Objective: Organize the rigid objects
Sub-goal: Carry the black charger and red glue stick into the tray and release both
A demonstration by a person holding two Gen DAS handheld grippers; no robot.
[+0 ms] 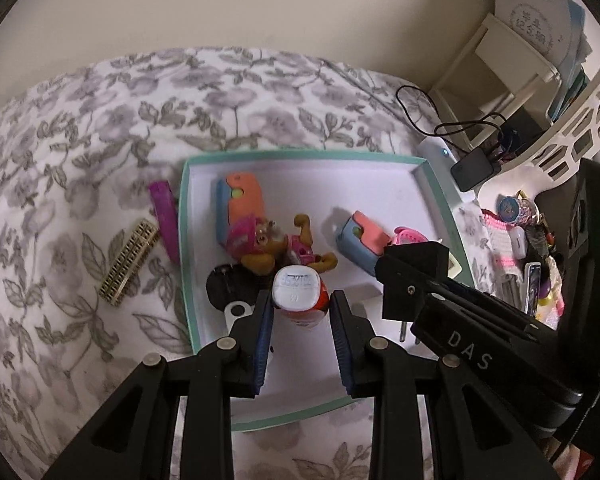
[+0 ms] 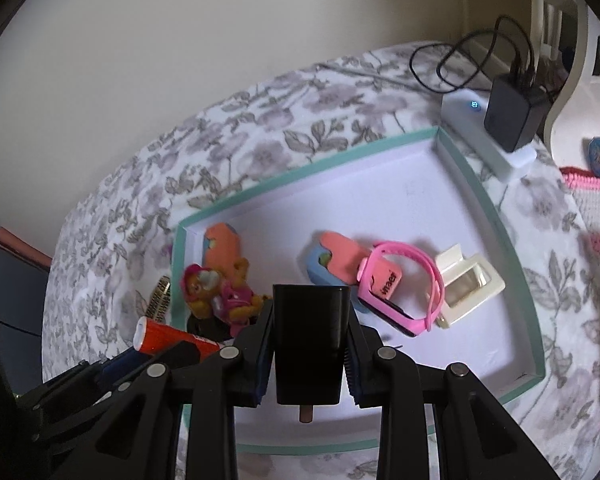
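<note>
My left gripper (image 1: 301, 307) is shut on a red tube (image 1: 300, 294) with a white end, held above the near part of a white tray with a teal rim (image 1: 300, 155). Over the same tray's near edge, my right gripper (image 2: 309, 320) is shut on a black block (image 2: 308, 344). A pink puppy figure (image 1: 276, 246), two orange-and-blue toys (image 1: 240, 200), a pink watch (image 2: 400, 292) and a cream frame-shaped piece (image 2: 470, 284) lie in the tray (image 2: 496, 216). In the right wrist view the red tube (image 2: 168, 338) shows at lower left.
A gold comb-like clip (image 1: 129, 262) and a purple strip (image 1: 165, 216) lie on the floral bedcover left of the tray. A white power strip with a black charger (image 2: 512, 116) and cables sits by the tray's far right corner. Small trinkets (image 1: 516, 216) crowd the right.
</note>
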